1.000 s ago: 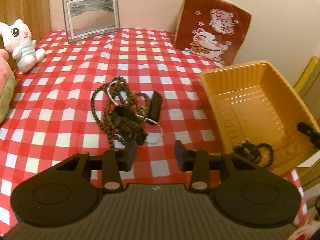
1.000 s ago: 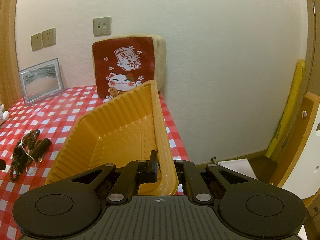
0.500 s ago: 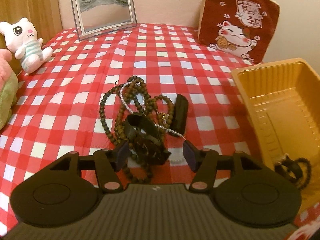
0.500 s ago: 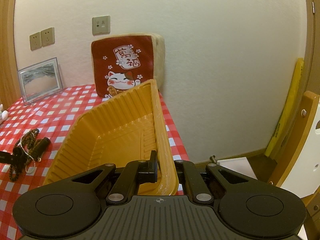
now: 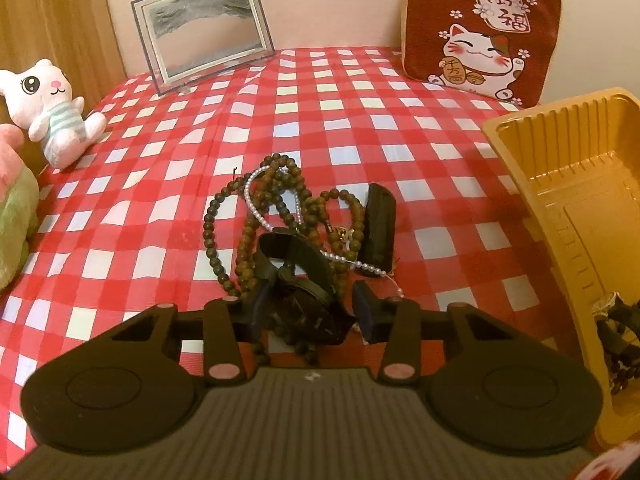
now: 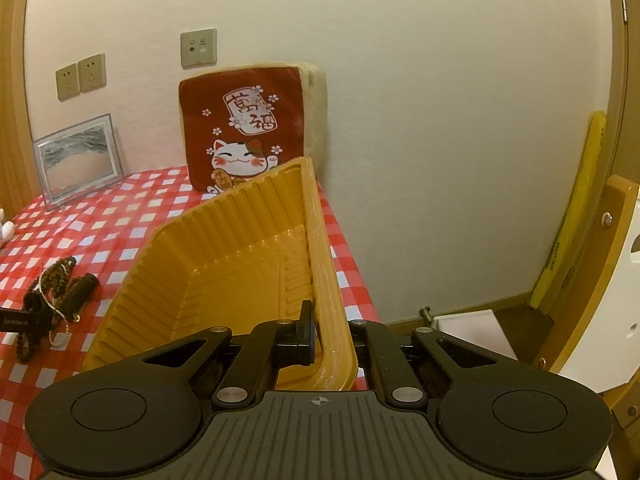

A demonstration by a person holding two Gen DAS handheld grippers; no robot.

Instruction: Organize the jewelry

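Red-checked tablecloth (image 5: pixel 360 120) carries the jewelry tangle (image 5: pixel 288 232) at frame centre. Your left gripper (image 5: pixel 308 312) is closing around the black wristwatch (image 5: pixel 308 304); pinch only its case. Your right gripper (image 6: pixel 328 336) clamps the yellow tray (image 6: pixel 224 264) rim tilted; hold it steady.

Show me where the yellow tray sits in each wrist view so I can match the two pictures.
Left wrist view: the yellow tray fills the right edge, right of the jewelry pile, with some dark beads already inside.
Right wrist view: the tray fills the centre, tilted, its near wall clamped by the right hand-held gripper.
Shared landmark: the red lucky-cat cushion against the wall behind the tray.
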